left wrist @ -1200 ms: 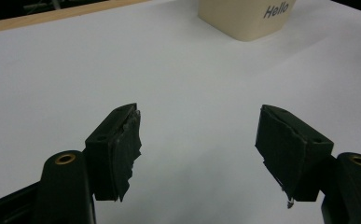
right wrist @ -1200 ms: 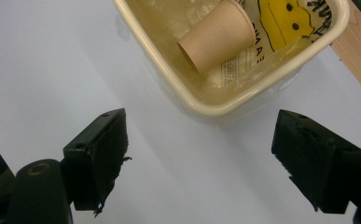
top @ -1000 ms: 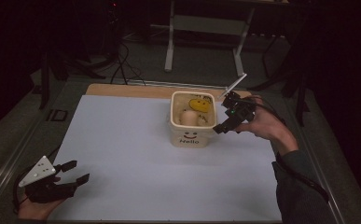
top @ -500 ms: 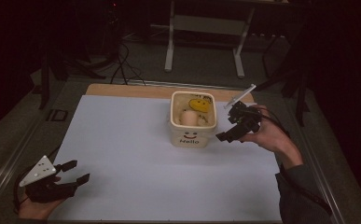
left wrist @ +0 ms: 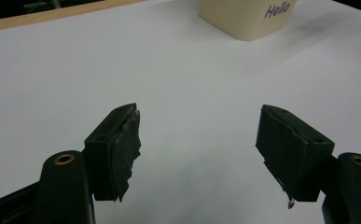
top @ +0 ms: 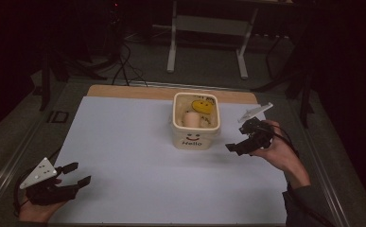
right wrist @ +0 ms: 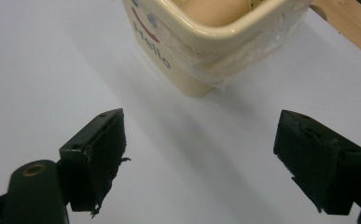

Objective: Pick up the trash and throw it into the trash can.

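Note:
A cream square tub [top: 196, 137] printed "Hello" stands on the white table sheet [top: 138, 146], back of centre. Inside it lie a yellow smiley-faced item [top: 202, 106] and a pale rounded item [top: 190, 118]. My right gripper [top: 236, 146] hovers just right of the tub, open, nothing between its jaws. In the right gripper view the tub [right wrist: 201, 51] sits just ahead, above the spread fingers [right wrist: 96, 154]. My left gripper [top: 76, 174] rests at the near left corner, open and empty. Its own view shows the tub [left wrist: 248, 18] far off at top right.
A wooden strip [top: 133, 91] runs along the table's back edge. Metal rails border the table at left [top: 15, 151] and right [top: 322, 161]. Behind the table, a white stand's legs [top: 206, 47] and cables [top: 124, 66] sit on the dark floor.
My right gripper has drawn back from over the tub's right rim, moving right and nearer and lower beside it. The left gripper has stayed in place.

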The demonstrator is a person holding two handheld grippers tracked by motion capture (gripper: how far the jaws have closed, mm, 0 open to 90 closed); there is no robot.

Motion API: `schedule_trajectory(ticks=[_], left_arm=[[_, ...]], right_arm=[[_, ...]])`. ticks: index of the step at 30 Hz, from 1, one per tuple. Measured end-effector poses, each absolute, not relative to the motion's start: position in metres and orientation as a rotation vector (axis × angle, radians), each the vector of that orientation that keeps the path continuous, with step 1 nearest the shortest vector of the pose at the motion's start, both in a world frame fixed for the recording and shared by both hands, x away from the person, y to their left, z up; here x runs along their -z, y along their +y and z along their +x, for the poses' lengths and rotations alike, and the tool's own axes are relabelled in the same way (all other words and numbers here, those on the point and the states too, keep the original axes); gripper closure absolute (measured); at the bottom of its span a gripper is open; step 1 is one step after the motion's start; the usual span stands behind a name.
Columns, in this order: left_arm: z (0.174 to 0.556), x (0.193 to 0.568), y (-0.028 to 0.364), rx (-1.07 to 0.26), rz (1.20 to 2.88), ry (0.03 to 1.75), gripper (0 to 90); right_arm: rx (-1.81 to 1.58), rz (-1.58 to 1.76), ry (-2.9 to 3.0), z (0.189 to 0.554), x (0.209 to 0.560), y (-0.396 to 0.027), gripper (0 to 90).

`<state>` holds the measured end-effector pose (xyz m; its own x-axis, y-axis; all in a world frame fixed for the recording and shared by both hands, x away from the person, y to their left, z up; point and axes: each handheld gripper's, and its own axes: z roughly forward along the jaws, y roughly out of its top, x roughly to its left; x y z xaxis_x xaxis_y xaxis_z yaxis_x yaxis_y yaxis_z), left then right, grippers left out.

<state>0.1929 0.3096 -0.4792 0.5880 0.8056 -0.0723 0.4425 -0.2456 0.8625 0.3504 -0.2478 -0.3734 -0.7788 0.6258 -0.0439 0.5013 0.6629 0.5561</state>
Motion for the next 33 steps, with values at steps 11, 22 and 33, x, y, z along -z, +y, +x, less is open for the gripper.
schedule_trajectory(ticks=[11,22,33], left_arm=[[0.192,0.479,0.311,-0.493,1.875,1.009,30.3],[0.193,0.479,0.311,-0.493,1.876,1.008,30.3],[0.193,0.480,0.310,-0.491,1.876,1.012,30.3]], right_arm=[[-0.876,0.946,2.559,0.332,0.389,-0.259,15.5],[-0.985,0.981,2.439,0.316,0.410,-0.271,15.2],[-1.049,1.020,2.361,0.301,0.426,-0.286,14.6]])
